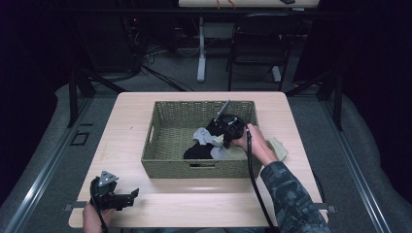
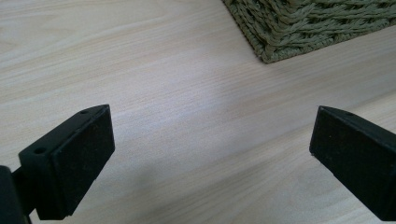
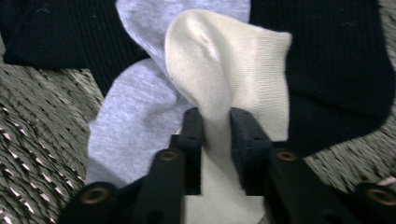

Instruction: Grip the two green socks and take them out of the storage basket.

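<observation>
High view: a woven basket [image 1: 167, 145] is seen at the centre of the worktop [image 1: 126, 116], with a heap of socks at its right half. The right claw [image 1: 221, 140] is lowered into the basket at about 3 o'clock of its interior, held by the person's right hand [image 1: 252, 143]. A pale sock [image 1: 278, 148] is noted outside the basket, on the worktop just beside the right wall at 3 o'clock, partly hidden by the hand. The left claw [image 1: 132, 194] is rested at the worktop's 7 o'clock edge, well apart from the basket. Left gripper view: the left claw [image 2: 210, 154] is spread wide with nothing between the jaws; bare worktop [image 2: 154, 74] and a basket corner [image 2: 289, 28] at 1 o'clock are recorded. Right gripper view: the right claw [image 3: 216, 126] is pinched on a fold of a cream sock [image 3: 224, 70], which lies atop a grey sock [image 3: 130, 121] at 9 o'clock and a black sock [image 3: 336, 65] from 12 to 3 o'clock, all on the basket floor [image 3: 37, 140]. Judgement: the grasp on the cream sock is made, but the sock is not yet lifted; if the socks are being emptied out, one appears done, and the cream, grey and black ones are left.
</observation>
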`<state>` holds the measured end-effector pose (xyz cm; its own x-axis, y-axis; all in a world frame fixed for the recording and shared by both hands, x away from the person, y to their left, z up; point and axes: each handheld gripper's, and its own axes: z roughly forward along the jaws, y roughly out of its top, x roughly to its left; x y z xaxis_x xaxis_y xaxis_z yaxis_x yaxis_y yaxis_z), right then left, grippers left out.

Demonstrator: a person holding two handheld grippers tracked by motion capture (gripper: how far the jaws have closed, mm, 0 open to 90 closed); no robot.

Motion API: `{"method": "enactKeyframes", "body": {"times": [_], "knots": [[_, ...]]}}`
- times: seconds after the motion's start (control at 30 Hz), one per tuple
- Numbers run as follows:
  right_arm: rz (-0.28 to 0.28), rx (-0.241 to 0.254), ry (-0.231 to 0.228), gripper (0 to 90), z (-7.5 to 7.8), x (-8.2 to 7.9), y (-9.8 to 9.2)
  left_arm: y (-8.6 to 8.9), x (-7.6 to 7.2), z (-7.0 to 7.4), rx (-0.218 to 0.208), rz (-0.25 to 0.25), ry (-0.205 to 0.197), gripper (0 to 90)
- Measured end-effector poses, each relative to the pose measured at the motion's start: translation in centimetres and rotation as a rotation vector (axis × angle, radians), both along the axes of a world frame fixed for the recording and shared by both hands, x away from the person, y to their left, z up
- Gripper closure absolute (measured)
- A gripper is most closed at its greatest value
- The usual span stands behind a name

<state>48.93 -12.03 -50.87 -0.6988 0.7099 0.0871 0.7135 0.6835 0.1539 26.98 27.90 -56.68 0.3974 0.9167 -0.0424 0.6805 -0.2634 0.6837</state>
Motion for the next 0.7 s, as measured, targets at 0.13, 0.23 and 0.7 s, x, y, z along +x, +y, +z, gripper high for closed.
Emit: {"method": "enactKeyframes", "body": {"times": [0.13,0.23,0.7], "knots": [[-0.009,0.000,-0.020,84.8,0.4,-0.2,-0.4,0.0,0.0,0.0,0.000,0.000,0.000,0.0],[-0.004,-0.010,-0.008,85.2,1.6,-0.1,-0.7,0.0,0.1,0.0,-0.001,0.001,0.002,0.0],[0.011,0.021,-0.056,85.3,6.1,-0.4,-0.7,-0.1,0.4,-0.2,0.005,0.004,0.009,0.0]]}}
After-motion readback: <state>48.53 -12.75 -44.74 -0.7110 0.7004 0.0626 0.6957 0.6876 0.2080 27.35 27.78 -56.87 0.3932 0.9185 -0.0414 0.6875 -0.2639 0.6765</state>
